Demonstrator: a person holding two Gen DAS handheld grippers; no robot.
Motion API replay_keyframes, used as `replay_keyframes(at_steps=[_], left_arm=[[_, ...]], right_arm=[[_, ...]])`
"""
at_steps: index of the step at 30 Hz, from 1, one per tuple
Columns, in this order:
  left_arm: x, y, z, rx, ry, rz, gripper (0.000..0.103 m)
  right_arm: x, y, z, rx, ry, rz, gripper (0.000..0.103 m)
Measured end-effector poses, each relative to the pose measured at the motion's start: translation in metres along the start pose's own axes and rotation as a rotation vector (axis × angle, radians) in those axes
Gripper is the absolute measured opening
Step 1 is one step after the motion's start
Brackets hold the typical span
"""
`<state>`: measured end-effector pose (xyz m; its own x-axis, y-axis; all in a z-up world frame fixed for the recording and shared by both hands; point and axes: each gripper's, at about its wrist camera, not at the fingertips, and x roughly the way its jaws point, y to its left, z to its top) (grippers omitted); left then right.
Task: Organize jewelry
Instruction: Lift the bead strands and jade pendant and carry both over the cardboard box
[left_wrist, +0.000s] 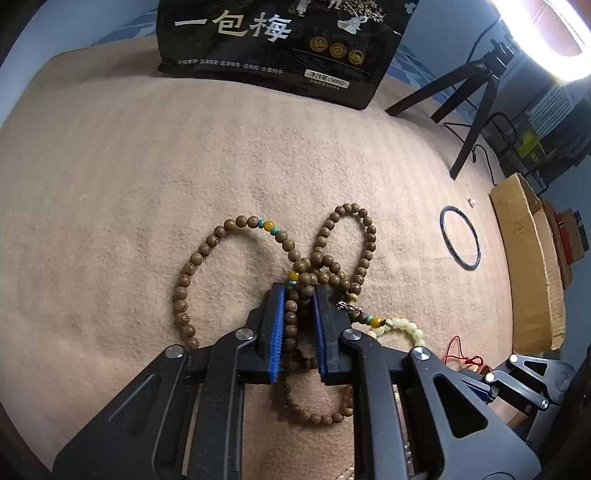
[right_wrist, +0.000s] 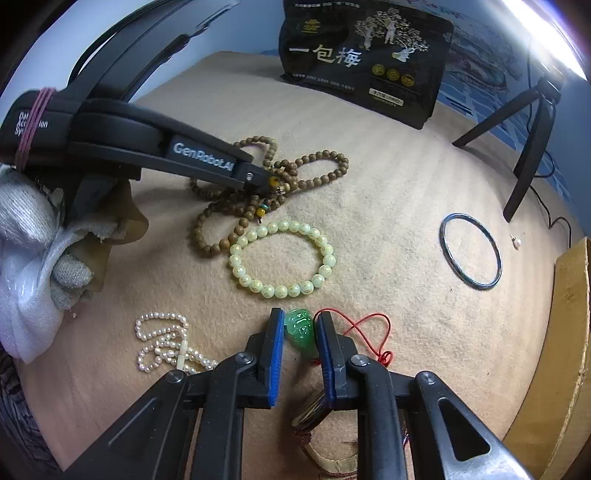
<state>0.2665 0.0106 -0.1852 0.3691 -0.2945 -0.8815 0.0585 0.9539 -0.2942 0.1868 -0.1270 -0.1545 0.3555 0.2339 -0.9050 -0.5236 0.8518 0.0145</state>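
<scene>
A long brown wooden bead string (left_wrist: 207, 251) lies looped on the beige cloth; it also shows in the right wrist view (right_wrist: 314, 162). My left gripper (left_wrist: 300, 291) is shut on a bunch of its strands. My right gripper (right_wrist: 300, 317) is closed around a green jade pendant (right_wrist: 301, 330) on a red cord (right_wrist: 369, 321). A pale green bead bracelet (right_wrist: 280, 258), a white pearl necklace (right_wrist: 162, 343) and a dark bangle (right_wrist: 471, 254) lie on the cloth.
A black snack bag (right_wrist: 369, 62) stands at the back. A tripod (right_wrist: 532, 133) stands at the right rear. A cardboard box (right_wrist: 561, 350) lies along the right edge. A small pearl earring (right_wrist: 516, 242) lies near the bangle. A watch (right_wrist: 314, 410) lies under my right gripper.
</scene>
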Motion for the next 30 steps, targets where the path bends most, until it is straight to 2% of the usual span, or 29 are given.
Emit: replay_keyframes(at_steps=[7,13,30], left_arm=[[-0.006,0.004,0.0,-0.025,-0.009,-0.019,0.01],[-0.024,0.014,0.002,-0.06,-0.032,-0.051,0.01],[-0.103,-0.006,0.015,-0.038,-0.198,-0.111,0.01]], right_arm=[[-0.001,-0.002,0.001,0.017,-0.012,-0.004,0.016],[-0.017,-0.016,0.005,0.081,-0.064,0.006,0.016],[-0.085,-0.033,0.007,0.177,-0.218,0.01,0.016]])
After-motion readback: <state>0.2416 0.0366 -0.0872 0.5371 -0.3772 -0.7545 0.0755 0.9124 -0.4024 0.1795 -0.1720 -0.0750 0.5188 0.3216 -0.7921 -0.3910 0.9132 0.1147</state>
